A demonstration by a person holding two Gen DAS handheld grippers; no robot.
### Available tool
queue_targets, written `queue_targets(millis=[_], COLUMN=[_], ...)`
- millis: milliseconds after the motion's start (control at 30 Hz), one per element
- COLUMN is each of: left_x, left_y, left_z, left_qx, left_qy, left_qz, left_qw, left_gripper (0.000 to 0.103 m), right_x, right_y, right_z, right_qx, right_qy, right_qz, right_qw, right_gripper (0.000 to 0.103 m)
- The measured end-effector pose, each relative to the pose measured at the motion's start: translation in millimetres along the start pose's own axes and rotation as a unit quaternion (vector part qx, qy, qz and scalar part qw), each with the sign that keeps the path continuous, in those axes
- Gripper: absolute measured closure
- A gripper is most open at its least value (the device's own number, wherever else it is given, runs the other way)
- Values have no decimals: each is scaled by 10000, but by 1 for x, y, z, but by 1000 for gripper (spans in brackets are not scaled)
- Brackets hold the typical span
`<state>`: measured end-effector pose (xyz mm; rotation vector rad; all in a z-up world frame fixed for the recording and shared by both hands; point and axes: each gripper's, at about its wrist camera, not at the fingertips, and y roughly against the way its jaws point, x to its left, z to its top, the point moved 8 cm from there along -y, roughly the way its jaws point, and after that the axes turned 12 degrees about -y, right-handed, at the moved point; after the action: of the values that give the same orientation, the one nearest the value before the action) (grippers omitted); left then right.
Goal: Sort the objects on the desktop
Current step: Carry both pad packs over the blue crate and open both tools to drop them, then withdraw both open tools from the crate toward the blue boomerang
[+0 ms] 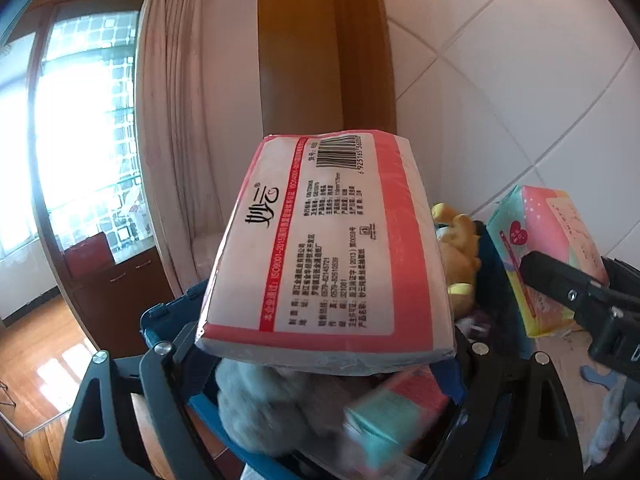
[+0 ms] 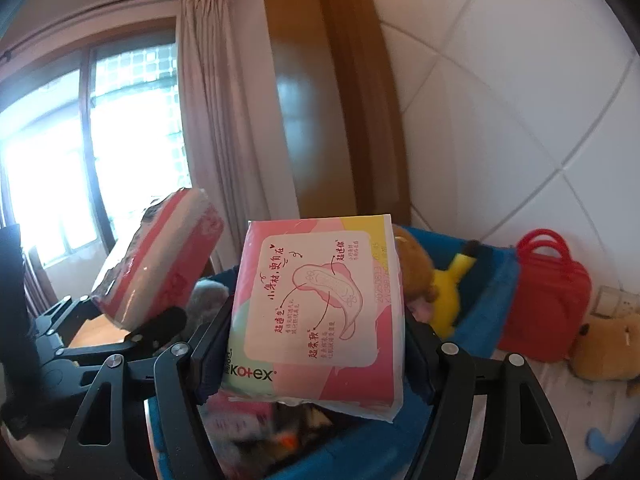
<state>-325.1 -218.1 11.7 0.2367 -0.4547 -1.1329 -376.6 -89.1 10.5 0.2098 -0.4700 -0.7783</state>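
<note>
My left gripper [image 1: 324, 354] is shut on a red-and-white tissue pack [image 1: 332, 248] and holds it above a blue basket [image 1: 168, 320]; the pack also shows in the right wrist view [image 2: 160, 256]. My right gripper [image 2: 316, 364] is shut on a pink Kotex pad pack [image 2: 320, 312] over the same blue basket [image 2: 488, 296]; the pack shows in the left wrist view [image 1: 548, 256]. In the basket lie a yellow plush toy [image 2: 448, 288], a grey plush [image 1: 256, 396] and a teal-and-pink pack [image 1: 392, 412].
A red toy handbag [image 2: 548, 296] and a brown plush [image 2: 608, 344] stand right of the basket by the white tiled wall [image 2: 520, 120]. A curtain [image 1: 176, 120], a window and a wooden cabinet [image 1: 120, 288] lie to the left.
</note>
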Motion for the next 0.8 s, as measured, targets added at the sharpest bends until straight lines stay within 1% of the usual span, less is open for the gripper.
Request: queue_targets(millis=[67,133,200,233,267,300,333,567,633,700,800], left_x=[9,18,20,21,21,21,19,19,22,16,3], left_y=[-16,-24,-32,-34,-36,-38,-38,-33,-31,-22,-7], left_z=[-1,-4,-8,-11,-13,-16,-18,-29,-31,-35,-37], left_qx=[117,204,248,256,269,283,297,258,241,223,204], left_qy=[37,78,73,63,62,62,67,83,101,90,98], left_qz=[-68,-112,-135,-133,-139,-150,-178,-314,-346,-372,-438], left_qw=[9999,9997,9996,9996,9995,9995,9994,9991,9991,9990,9988], left_gripper=[13,10,7,3,1,0,0,0,0,0,0], right_x=[8,8,7,3,1,-1,-3,-5,-3,2,-2], right_y=[-13,-34,-48,-49,-52,-53,-54,-54,-47,-35,-22], right_z=[-2,-7,-13,-13,-15,-17,-19,-29,-31,-32,-35], right_qx=[91,231,345,371,405,416,426,412,391,365,301], right_qy=[-13,-27,-21,-16,-14,-16,-18,-16,0,27,69], right_qz=[-99,-222,-324,-359,-402,-444,-486,-582,-602,-637,-745], right_qw=[9999,9995,9989,9987,9984,9981,9979,9975,9974,9973,9967], right_gripper=[31,31,27,22,17,5,2,1,1,1,0])
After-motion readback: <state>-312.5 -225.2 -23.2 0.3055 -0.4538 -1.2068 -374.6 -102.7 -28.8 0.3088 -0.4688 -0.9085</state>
